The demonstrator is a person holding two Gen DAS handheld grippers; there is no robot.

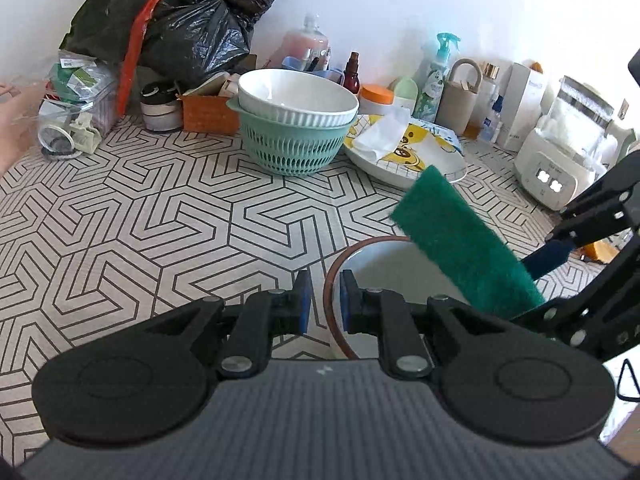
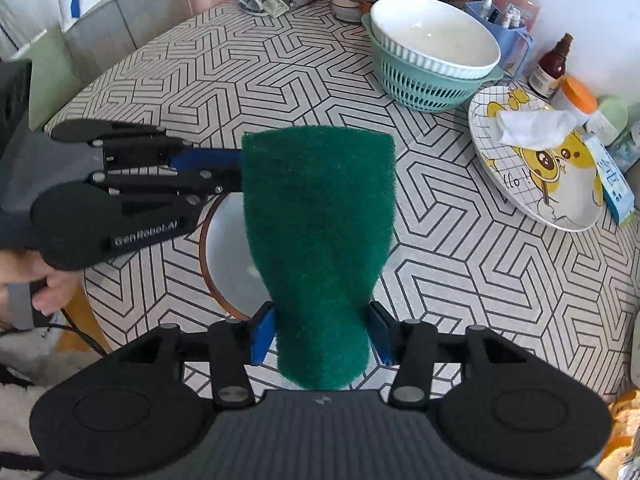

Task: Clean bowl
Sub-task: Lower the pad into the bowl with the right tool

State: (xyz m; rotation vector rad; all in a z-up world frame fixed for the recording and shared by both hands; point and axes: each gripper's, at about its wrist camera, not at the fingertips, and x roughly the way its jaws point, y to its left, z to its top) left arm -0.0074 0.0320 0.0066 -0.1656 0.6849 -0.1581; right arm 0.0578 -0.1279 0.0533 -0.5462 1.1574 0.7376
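A white bowl with a brown rim stands on the patterned tablecloth. My left gripper is shut on its near-left rim, one blue pad inside and one outside. A green scouring pad hangs tilted over the bowl's right side, with my right gripper shut on its lower end. In the right wrist view the scouring pad sticks up from my right gripper and hides most of the bowl. The left gripper reaches in from the left there.
A white ribbed bowl sits in a teal colander behind. A cartoon plate with a tissue lies to its right. Bottles, black rubbish bags and a white appliance line the wall. A hand grips the left handle.
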